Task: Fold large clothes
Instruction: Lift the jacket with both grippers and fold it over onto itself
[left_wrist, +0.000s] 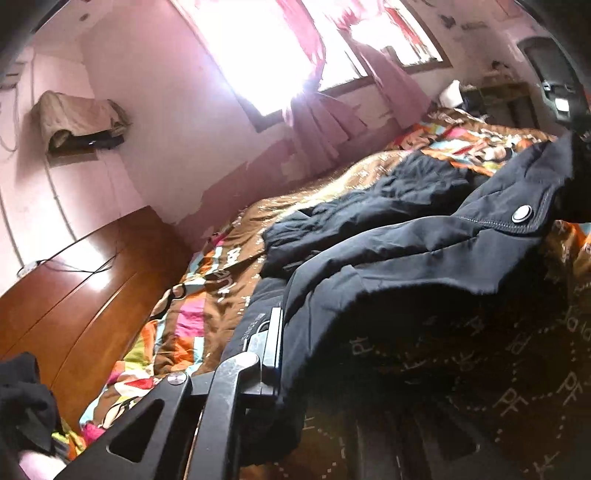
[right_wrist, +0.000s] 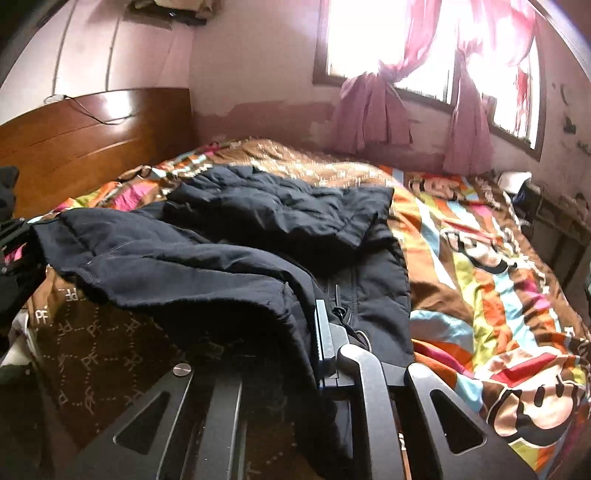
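Ahead of both hand-held grippers, a dark padded jacket (right_wrist: 229, 236) lies spread on the bed's colourful quilt (right_wrist: 487, 295). Left hand-held gripper (left_wrist: 275, 339) pinches the jacket's near edge; right hand-held gripper (right_wrist: 325, 343) pinches its edge beside the zip.

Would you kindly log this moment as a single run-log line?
step: lift hem | left tool: shut on dark jacket | right tool: shut on dark jacket | surface: patterned bedspread | fold: not yet made
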